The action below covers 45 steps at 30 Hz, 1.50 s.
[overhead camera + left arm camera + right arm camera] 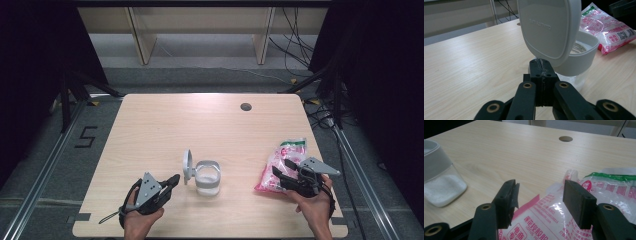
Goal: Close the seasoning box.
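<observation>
Left gripper (pixel 541 65) jaws closed, empty | right gripper (pixel 539 200) jaws open over bag (pixel 564 220), pink print | lid (pixel 549 27) lettering unreadable

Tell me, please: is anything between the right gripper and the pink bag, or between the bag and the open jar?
Nothing visible blocks either. The right gripper hangs with open jaws directly over the near end of the pink bag. Between the bag and the jar lies only bare table, and the jar's lid stands flipped up on the side away from the bag.

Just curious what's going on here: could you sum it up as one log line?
left hand-held gripper: shut, empty, by jar | jar lid: open | right hand-held gripper: open over bag
</observation>
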Tool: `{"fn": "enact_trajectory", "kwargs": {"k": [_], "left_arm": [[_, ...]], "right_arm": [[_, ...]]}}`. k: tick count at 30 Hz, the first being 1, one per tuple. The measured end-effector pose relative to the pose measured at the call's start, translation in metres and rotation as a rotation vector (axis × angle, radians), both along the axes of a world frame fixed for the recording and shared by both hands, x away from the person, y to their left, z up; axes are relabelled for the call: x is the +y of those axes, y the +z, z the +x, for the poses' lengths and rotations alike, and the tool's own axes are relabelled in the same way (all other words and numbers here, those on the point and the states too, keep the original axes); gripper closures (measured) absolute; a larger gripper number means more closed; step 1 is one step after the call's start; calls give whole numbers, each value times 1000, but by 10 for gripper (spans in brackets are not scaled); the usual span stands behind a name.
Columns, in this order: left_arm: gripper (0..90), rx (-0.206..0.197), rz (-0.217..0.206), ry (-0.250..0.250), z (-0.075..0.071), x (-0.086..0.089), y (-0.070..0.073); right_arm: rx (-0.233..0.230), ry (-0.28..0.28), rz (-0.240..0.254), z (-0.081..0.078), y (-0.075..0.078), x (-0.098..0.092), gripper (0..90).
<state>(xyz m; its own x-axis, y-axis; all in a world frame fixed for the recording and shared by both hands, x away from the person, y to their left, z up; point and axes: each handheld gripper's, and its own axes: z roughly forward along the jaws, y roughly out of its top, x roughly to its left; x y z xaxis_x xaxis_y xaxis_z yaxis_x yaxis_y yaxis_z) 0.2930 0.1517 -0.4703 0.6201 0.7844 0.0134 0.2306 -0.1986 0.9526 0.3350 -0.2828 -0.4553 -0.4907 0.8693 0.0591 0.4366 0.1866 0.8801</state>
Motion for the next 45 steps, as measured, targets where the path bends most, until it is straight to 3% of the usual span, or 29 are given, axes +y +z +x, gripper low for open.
{"fn": "enact_trajectory", "kwargs": {"k": [4, 6, 7, 12, 14, 15, 24, 34, 35, 37, 39, 40, 45], "left_arm": [[891, 9, -5, 6, 0, -2, 0], [891, -2, -6, 1, 1, -1, 1], [891, -9, 13, -2, 1, 0, 3], [891, -16, 3, 5, 2, 1, 5], [891, -6, 2, 8, 2, 0, 6], [891, -19, 9, 4, 3, 0, 8], [890, -27, 17, -22, 7, -11, 14], [889, -37, 9, -31, 8, -16, 16], [889, -69, 32, -48, 10, -16, 18], [888, -67, 29, -49, 10, -18, 18], [888, -69, 31, -55, 10, -20, 18], [888, -70, 27, -54, 10, -21, 18], [885, -71, 35, -67, 11, -25, 19]], "right_arm": [[10, 3, 6, -2, -1, 2, 426], [3, 15, 11, -4, -3, 5, 424], [9, 15, -2, -5, -2, 6, 422], [4, 39, -10, -8, -3, 12, 420], [33, 31, 15, -11, -4, 16, 420], [26, 52, 0, -11, -3, 15, 420], [14, 61, -4, -13, -4, 17, 421], [38, 56, 16, -17, -6, 21, 421], [35, 59, 11, -17, -6, 21, 421], [36, 57, 26, -17, -6, 21, 421], [37, 56, 25, -18, -6, 22, 421], [21, 73, -2, -16, -6, 19, 421], [18, 80, -7, -17, -7, 21, 421]]}}
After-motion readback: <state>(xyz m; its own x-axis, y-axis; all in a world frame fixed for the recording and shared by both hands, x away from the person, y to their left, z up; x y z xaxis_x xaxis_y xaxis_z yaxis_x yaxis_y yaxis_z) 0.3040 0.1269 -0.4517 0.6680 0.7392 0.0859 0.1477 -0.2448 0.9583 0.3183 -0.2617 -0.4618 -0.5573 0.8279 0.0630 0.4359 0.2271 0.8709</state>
